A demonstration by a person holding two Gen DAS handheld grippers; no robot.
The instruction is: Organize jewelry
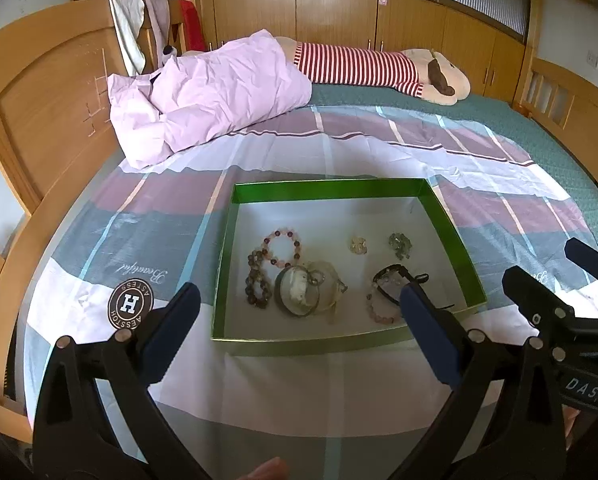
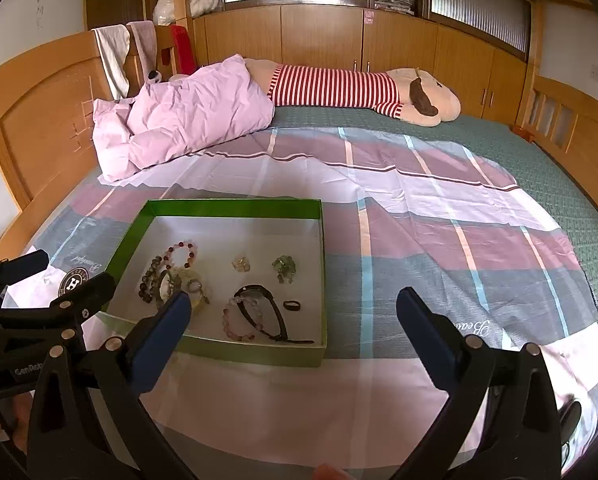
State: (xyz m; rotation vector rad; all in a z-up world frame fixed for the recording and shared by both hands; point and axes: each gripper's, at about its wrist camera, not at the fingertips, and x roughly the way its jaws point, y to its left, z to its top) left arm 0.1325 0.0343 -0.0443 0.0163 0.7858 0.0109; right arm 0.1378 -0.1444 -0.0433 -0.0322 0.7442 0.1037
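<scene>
A green box (image 1: 323, 189) with a white floor lies on the bed; it also shows in the right wrist view (image 2: 235, 207). Inside lie a pink bead bracelet (image 1: 281, 246), a dark bead bracelet (image 1: 255, 282), clear bangles (image 1: 299, 292), a black cord bracelet (image 2: 259, 308), a pale pink bracelet (image 2: 239, 322), a dark ring (image 2: 291, 305), a gold piece (image 1: 357, 245) and a green piece (image 1: 400, 245). My left gripper (image 1: 299, 300) is open and empty, just before the box's near edge. My right gripper (image 2: 293, 300) is open and empty, right of the box.
The box rests on a plaid sheet (image 2: 419, 240) spread over a green bedspread (image 2: 539, 168). A pink duvet (image 1: 207, 92) and a striped plush toy (image 1: 379, 68) lie at the far side. Wooden bed frame (image 1: 39, 120) on the left, wardrobes behind.
</scene>
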